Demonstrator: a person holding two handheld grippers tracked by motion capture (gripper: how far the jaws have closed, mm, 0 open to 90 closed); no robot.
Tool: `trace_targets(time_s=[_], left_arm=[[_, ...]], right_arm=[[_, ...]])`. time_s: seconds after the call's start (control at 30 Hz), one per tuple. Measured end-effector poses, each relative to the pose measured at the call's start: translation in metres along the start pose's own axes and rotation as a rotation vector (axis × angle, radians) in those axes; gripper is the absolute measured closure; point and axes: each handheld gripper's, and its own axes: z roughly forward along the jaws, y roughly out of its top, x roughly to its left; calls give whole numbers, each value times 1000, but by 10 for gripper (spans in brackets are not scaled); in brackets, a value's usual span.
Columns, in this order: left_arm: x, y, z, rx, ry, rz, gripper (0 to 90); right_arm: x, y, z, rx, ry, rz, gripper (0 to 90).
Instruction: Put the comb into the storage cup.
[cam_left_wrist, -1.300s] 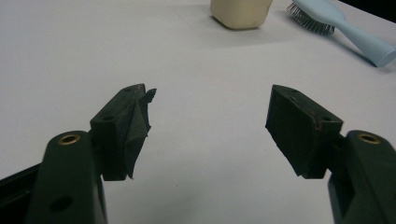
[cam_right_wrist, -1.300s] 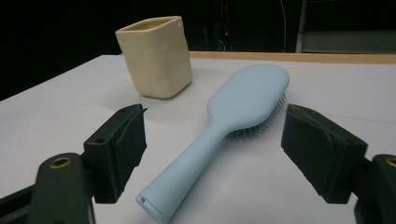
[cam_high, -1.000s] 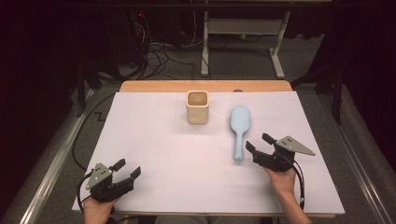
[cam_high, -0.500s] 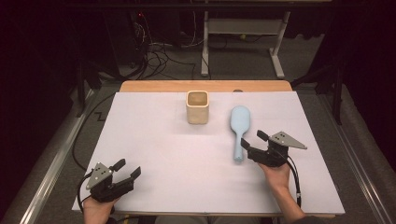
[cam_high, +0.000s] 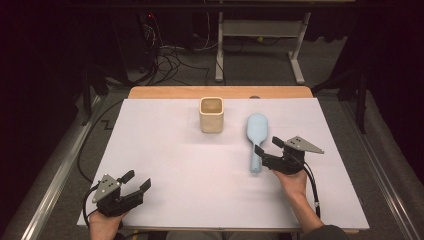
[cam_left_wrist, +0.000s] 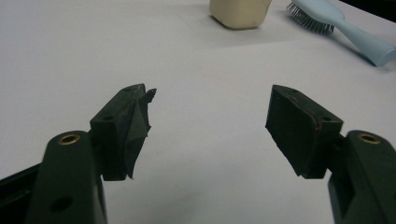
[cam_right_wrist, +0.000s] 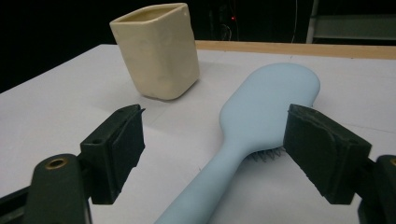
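Note:
A light blue hairbrush (cam_high: 255, 140) lies bristles down on the white tabletop (cam_high: 175, 165), right of centre, its handle pointing toward me. My right gripper (cam_high: 267, 146) is open at the handle end. In the right gripper view the jaws stand apart on either side of the brush's (cam_right_wrist: 271, 93) neck, and the pads do not touch it. A cream square cup (cam_high: 211, 115) stands upright just left of the brush head. My left gripper (cam_high: 137, 179) rests open near the front left corner, with nothing between its fingers (cam_left_wrist: 126, 126).
A wooden strip (cam_high: 220, 92) edges the table's far side. Beyond it, cables and a white metal frame (cam_high: 260, 35) sit on the dark floor. The left gripper view takes in the cup (cam_left_wrist: 239, 11) and brush (cam_left_wrist: 336, 28) far off to the upper right.
My right gripper has edged left and forward, so its jaws now stand around the brush handle. The left gripper, cup and brush have not moved.

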Motion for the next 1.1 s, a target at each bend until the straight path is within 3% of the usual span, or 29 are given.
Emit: trace_targets(time_s=[0.2,0.7,0.87,0.97,1.1], left_arm=[[0,0,0,0,-2,0,305],[0,0,0,-2,-4,2,305],[0,0,0,-3,-3,2,305],[0,0,-1,-4,2,0,305],[1,0,-1,-3,5,0,305]], right_arm=[[0,8,5,34,-2,2,211],[-2,31,18,206,20,3,215],[0,36,22,277,0,-17,246],[2,40,24,313,-33,-55,271],[1,45,28,370,-50,-57,280]])
